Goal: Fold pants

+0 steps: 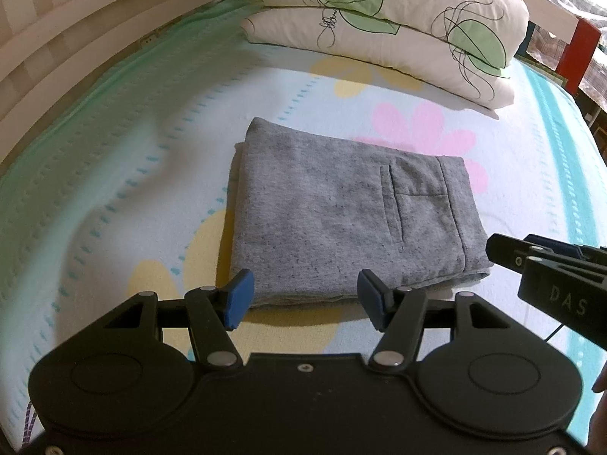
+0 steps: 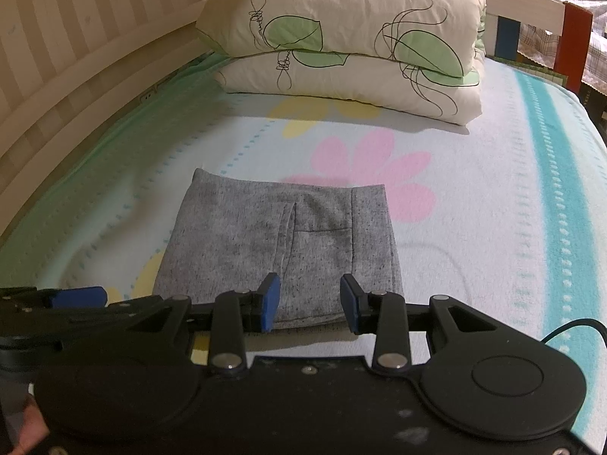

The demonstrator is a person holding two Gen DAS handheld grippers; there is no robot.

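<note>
From the left wrist, the left gripper (image 1: 301, 295) sits spread and empty just short of the pants (image 1: 341, 223), which lie as a tidy grey rectangle on the bed (image 1: 114, 189), pocket up, pillows (image 1: 379, 19) well beyond. From the right wrist, the right gripper (image 2: 309, 303) is likewise spread, holding nothing, at the pants' (image 2: 273, 242) near edge; the folding looks finished.

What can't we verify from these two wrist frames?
- Layers inside the folded pants: both views, top layer covers them.
- Right gripper fingertips in the left wrist view: cut off by the frame's right edge.
- Bed near edge: both views, gripper bodies block it.
- Left gripper: nothing hidden, open.
</note>
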